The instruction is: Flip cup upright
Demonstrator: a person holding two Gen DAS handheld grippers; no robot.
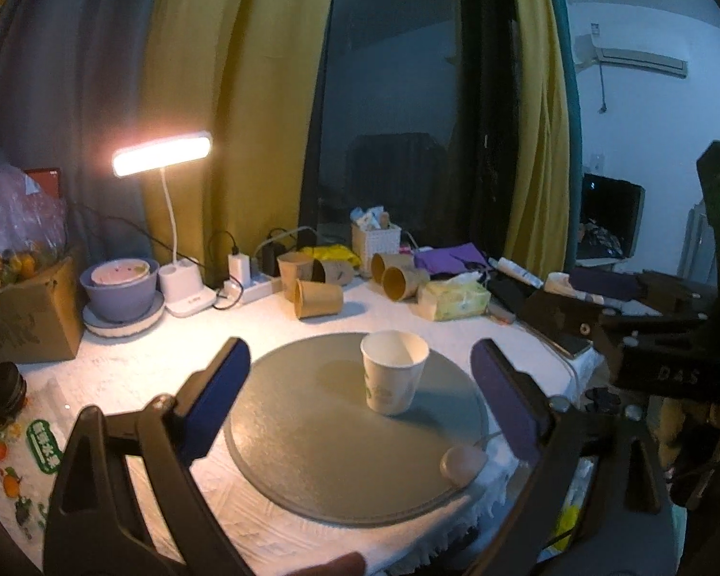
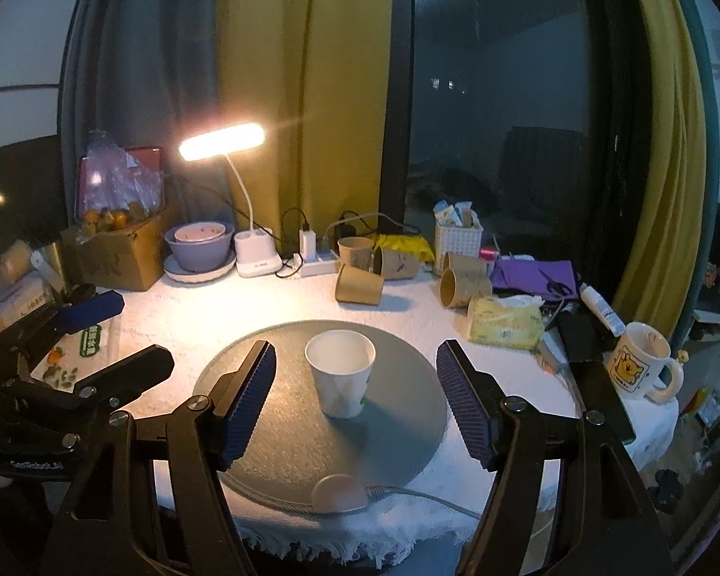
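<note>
Paper cup stands mouth-up on the grey mat, both grippers empty.

Nearest the lenses, the left gripper (image 1: 360, 398) and right gripper (image 2: 355, 393) hover with jaws spread wide, holding nothing. Just ahead, centred between each pair of jaws and touching neither, the white cup (image 2: 341, 372) sits upright on the round mat (image 2: 408, 437), which suggests the flip is finished and the grippers are clear. Beyond the jaws, brown cups (image 2: 360, 283) lie tipped on the bench (image 2: 206, 307) beneath the lit lamp (image 2: 222, 141).

Upright paper cup (image 2: 341, 373) between open tool (image 2: 356, 386) fingers
</note>
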